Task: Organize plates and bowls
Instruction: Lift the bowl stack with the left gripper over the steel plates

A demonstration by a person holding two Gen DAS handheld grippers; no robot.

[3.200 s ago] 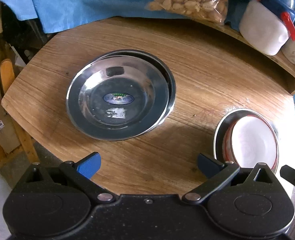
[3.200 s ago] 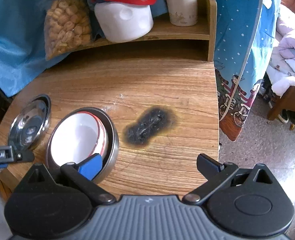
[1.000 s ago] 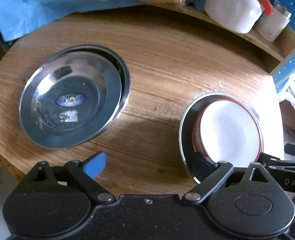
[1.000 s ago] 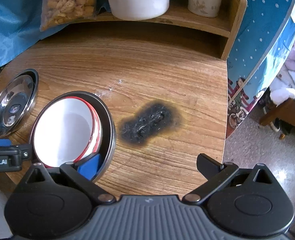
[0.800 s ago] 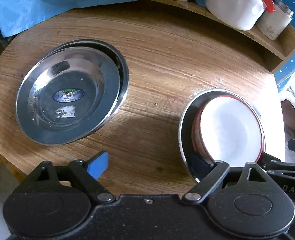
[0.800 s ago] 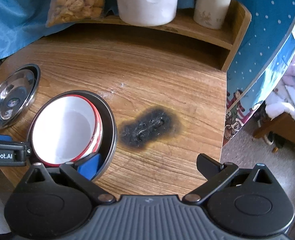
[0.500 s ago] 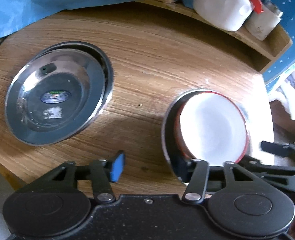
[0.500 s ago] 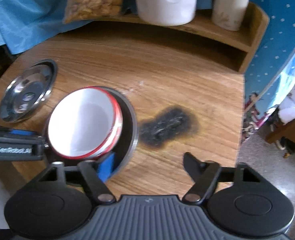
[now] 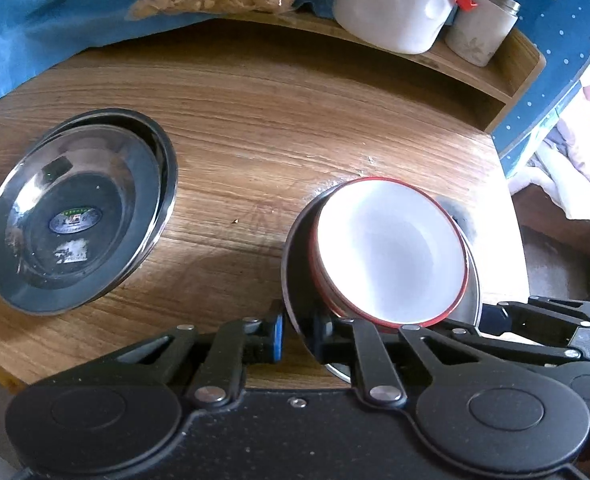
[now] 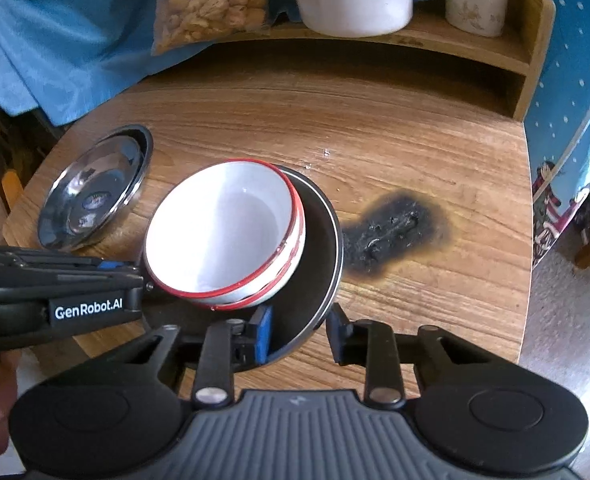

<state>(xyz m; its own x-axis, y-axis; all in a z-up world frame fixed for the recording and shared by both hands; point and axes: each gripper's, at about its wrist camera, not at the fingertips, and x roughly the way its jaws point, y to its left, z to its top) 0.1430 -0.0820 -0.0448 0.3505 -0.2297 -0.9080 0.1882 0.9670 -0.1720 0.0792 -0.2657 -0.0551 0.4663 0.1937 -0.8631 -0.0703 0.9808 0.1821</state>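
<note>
While both grippers, left (image 9: 298, 334) and right (image 10: 298, 331), pinch the steel plate's (image 10: 322, 248) near rim, white bowls (image 10: 223, 236) sit tilted on it above the table (image 10: 395, 152).

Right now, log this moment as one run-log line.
left gripper: shut on steel plate rim | right gripper: shut on same rim | white bowls: stacked on plate | stage: two-handed grip

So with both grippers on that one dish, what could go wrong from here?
The white bowls sit loose and off-centre in the steel plate; if the left gripper and right gripper lift unevenly, they could slide out. Each gripper pinches only the thin rim, so the plate might slip. It also sits near the table edge.
</note>
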